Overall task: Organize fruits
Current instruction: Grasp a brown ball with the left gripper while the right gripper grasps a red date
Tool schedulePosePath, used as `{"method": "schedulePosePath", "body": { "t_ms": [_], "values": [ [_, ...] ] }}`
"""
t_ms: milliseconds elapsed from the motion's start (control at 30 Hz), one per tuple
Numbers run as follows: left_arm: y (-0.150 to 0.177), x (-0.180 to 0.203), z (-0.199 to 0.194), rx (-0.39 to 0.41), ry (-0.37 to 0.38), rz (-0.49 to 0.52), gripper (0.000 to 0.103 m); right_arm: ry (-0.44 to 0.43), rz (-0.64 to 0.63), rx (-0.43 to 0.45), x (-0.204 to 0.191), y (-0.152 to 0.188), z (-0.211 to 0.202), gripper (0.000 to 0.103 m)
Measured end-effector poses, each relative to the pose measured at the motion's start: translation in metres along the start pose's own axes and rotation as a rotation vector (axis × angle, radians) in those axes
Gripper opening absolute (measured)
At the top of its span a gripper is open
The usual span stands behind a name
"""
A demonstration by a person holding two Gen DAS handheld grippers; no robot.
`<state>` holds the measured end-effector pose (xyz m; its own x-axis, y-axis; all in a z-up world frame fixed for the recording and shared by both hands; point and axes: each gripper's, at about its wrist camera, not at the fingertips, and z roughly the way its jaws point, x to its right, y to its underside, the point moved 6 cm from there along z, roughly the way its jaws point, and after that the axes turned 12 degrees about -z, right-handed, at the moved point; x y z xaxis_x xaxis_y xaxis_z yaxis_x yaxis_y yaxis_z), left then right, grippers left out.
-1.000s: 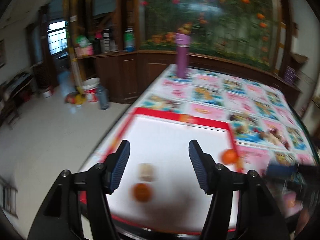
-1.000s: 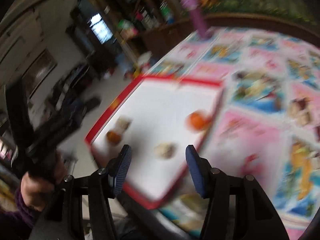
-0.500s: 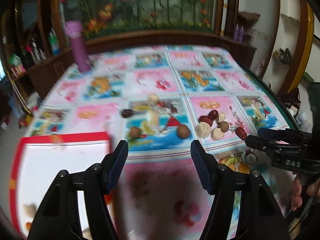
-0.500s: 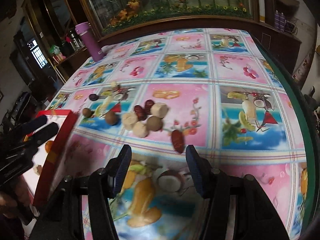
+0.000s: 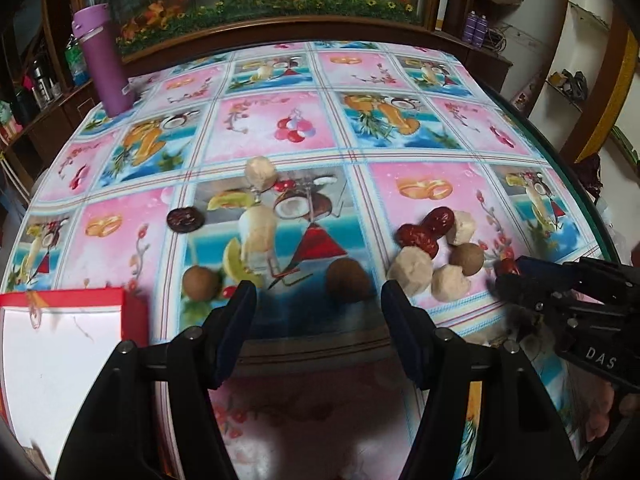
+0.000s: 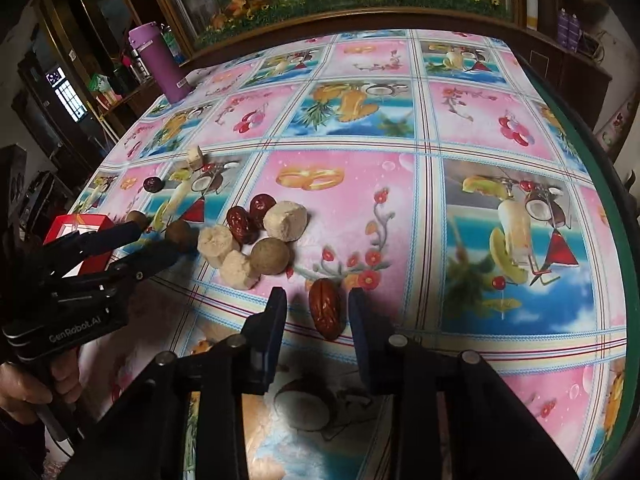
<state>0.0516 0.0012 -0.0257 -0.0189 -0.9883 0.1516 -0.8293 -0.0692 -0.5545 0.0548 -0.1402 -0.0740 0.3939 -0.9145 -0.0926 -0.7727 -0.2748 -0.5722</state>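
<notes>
A wrinkled, oblong red date lies alone on the glossy fruit-print tablecloth, flanked by the blue-padded fingers of the right gripper; the jaws stand narrowly apart, one on each side of the date, and contact with it cannot be confirmed. Just beyond it sits a cluster of touching pieces: two dark red dates, three pale beige crumbly chunks and one round tan-brown fruit. In the left wrist view the same cluster lies to the right of the left gripper, whose jaws are spread wide and hold nothing; a round brown fruit lies on the cloth between and just ahead of its fingertips, untouched. A second round brown fruit rests near the left fingertip, a flat dark maroon disc-shaped piece lies further back, and a pale beige lump lies beyond that. The red-rimmed white tray occupies the near left corner of the table, well apart from the cluster. In the left wrist view the tips of the right gripper reach the lone date, which shows as a small red spot there. A tall purple cylindrical bottle stands upright at the far left edge of the table, before a dark wooden sill bearing artificial flowers
</notes>
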Motion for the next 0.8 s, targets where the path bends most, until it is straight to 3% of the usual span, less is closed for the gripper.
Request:
{"method": "schedulePosePath", "body": {
  "t_ms": [300,467,567,800],
  "values": [
    [-0.004,0.003,0.021,-0.021,-0.009,-0.002,0.062,-0.004,0.004,0.010,0.002,0.000,0.000,0.020],
    [-0.007,0.002,0.022,0.001,-0.014,-0.006,0.044,-0.004,-0.004,0.011,0.001,0.001,0.000,0.014],
    [-0.007,0.000,0.020,0.010,-0.010,-0.007,0.027,-0.010,0.008,0.014,0.000,0.003,-0.001,0.014],
    [0.005,0.007,-0.003,0.023,0.047,0.005,0.027,-0.035,0.013,0.023,-0.014,0.010,-0.011,0.014]
  ]
}}
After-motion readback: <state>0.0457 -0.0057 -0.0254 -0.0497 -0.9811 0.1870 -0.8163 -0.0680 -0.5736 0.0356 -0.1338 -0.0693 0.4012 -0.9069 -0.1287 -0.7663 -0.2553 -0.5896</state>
